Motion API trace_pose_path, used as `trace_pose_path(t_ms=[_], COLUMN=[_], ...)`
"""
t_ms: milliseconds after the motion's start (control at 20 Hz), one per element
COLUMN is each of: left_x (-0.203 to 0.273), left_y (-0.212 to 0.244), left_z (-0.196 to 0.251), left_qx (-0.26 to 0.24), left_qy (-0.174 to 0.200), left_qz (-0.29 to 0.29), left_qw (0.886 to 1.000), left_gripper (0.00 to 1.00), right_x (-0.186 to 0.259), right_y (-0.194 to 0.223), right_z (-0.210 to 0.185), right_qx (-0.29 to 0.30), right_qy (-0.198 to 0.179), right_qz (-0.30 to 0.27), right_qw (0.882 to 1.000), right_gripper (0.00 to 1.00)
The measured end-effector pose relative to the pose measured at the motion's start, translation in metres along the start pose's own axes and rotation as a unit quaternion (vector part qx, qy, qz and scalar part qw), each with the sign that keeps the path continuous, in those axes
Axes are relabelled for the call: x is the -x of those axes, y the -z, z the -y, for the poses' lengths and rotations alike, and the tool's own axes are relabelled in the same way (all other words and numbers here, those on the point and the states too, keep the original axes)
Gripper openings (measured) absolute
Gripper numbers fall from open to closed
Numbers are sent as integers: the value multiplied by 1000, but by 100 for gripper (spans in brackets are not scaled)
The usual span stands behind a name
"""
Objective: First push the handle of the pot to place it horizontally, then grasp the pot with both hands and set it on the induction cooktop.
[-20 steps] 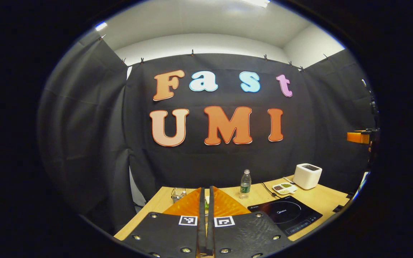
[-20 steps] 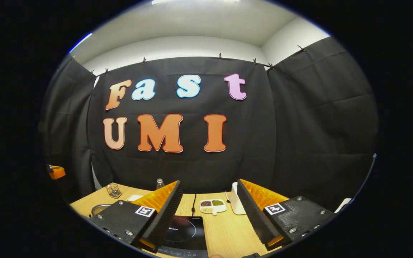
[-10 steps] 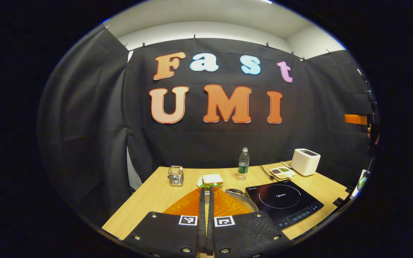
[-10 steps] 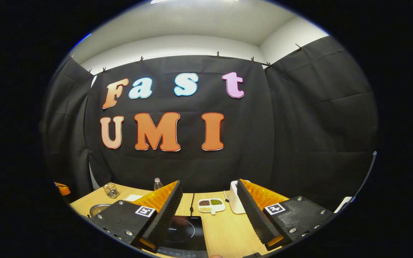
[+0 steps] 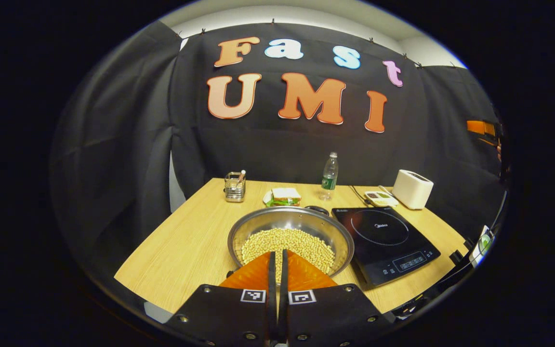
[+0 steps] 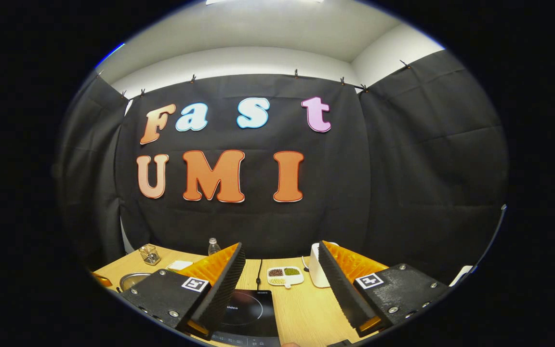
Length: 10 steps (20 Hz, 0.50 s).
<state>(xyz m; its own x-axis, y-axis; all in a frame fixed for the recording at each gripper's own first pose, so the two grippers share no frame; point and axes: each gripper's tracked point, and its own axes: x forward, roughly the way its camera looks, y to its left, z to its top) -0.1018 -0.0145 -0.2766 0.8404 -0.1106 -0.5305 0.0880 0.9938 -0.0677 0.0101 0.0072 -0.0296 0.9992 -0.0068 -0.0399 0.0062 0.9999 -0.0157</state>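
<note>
Left gripper view: left gripper (image 5: 277, 260) clenched, fingers pressed together with nothing between them, poised above the near rim of the pot (image 5: 291, 239). Pot: shallow steel pan holding pale beans (image 5: 287, 246), resting on the wooden table (image 5: 186, 241), just left of the induction cooktop (image 5: 386, 236) and not on it. Dark pot handle (image 5: 317, 209) at the far rim, orientation hard to tell. Behind the pot: sandwich on a plate (image 5: 283, 195), wire utensil holder (image 5: 234, 186) to the far left, water bottle (image 5: 329, 175) upright near the cloth wall. Beyond the cooktop: divided dish (image 5: 379, 197), then white toaster (image 5: 412, 188) at the far right. Part of the other gripper at the right edge.

Right gripper view: right gripper (image 6: 281, 270) released, fingers spread wide, held above the table with the cooktop (image 6: 248, 311) directly below between the fingers. Divided dish of grains (image 6: 284, 275) and toaster (image 6: 320, 270) farther back. Pot rim (image 6: 130, 279) at the lower left, partly hidden by the left finger. Utensil holder (image 6: 150, 254) and bottle (image 6: 214, 246) near the wall.
</note>
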Motion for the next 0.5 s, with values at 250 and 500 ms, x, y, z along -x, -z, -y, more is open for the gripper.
trace_pose_path(t_ms=[250,500], left_x=[-5,-14], left_y=[40,68], left_z=[1,-6], left_qx=[22,27], left_qy=[4,-5], left_qz=[-46,-75], left_qw=[999,997], left_gripper=[2,2], right_x=[-2,-3], right_y=[15,17], right_z=[-3,-2], right_qx=[4,8], right_qy=[-5,-2], right_qz=[-17,-20], right_qw=[1000,1000], right_gripper=[95,95])
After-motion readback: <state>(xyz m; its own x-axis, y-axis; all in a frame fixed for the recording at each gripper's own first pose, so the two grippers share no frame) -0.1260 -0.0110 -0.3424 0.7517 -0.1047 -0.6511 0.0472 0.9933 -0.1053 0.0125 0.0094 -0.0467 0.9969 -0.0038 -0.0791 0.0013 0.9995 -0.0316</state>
